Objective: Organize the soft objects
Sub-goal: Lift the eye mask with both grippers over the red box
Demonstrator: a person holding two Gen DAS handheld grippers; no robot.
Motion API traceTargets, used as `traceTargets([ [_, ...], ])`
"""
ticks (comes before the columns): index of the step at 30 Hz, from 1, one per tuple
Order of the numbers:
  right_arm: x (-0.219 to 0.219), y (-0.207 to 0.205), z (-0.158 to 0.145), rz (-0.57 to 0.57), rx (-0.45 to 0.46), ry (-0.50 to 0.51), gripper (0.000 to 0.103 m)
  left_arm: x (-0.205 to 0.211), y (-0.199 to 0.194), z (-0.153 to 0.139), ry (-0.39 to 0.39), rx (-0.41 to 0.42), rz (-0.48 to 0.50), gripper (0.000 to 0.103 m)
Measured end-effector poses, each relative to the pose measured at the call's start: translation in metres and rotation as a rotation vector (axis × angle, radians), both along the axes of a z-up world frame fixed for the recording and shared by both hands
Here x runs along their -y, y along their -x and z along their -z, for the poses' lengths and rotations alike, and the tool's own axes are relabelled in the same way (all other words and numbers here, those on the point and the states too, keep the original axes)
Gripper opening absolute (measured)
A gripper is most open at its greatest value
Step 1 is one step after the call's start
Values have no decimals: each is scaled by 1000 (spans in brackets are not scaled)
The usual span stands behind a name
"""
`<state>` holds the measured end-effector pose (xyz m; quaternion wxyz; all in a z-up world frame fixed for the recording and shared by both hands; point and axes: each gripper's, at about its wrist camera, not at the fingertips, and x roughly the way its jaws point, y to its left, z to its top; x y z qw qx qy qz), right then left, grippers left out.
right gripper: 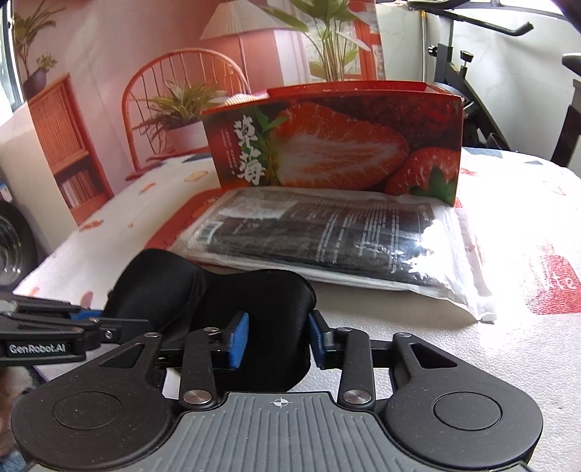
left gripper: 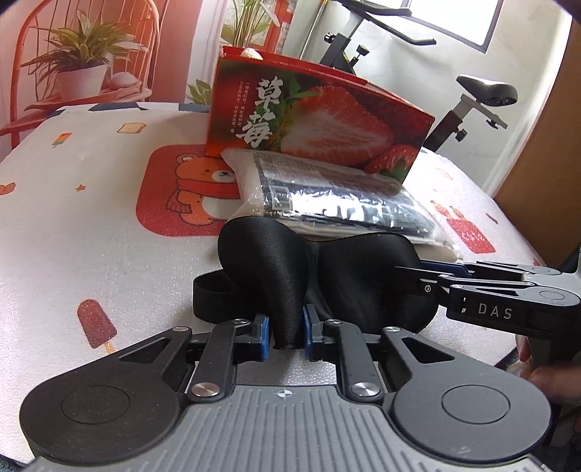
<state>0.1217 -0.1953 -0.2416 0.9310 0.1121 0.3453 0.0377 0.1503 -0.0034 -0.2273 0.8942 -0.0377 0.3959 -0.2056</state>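
Between both grippers, the black eye mask (left gripper: 326, 276) lies crosswise on the counter (left gripper: 90, 236), just in front of the plastic pack (left gripper: 326, 203) and strawberry box (left gripper: 316, 119). Left gripper (left gripper: 287, 330) fingers pinch one lobe; right gripper (right gripper: 277, 337) fingers clamp the other, so the lift toward the box must stay paired.

Bright daylight from my window (left gripper: 450, 21), white glare on the plastic-wrapped packet (right gripper: 435, 239), fisheye bending the edges, corners vignetted dark, focus mostly sharp

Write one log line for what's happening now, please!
left gripper: shut on black satin sleep mask | right gripper: shut on mask | behind: red strawberry box
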Motion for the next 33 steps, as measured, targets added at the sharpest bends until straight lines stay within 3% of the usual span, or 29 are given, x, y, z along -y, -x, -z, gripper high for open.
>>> traceTargets([
  [6, -1, -1, -18, -14, 57, -8, 25, -2, -1, -18, 41, 72, 17, 17],
  [23, 40, -40, -125, 17, 302, 35, 24, 26, -43, -104, 132, 248, 27, 17],
  [33, 65, -84, -158, 30, 353, 69, 24, 44, -83, -137, 152, 300, 34, 17],
])
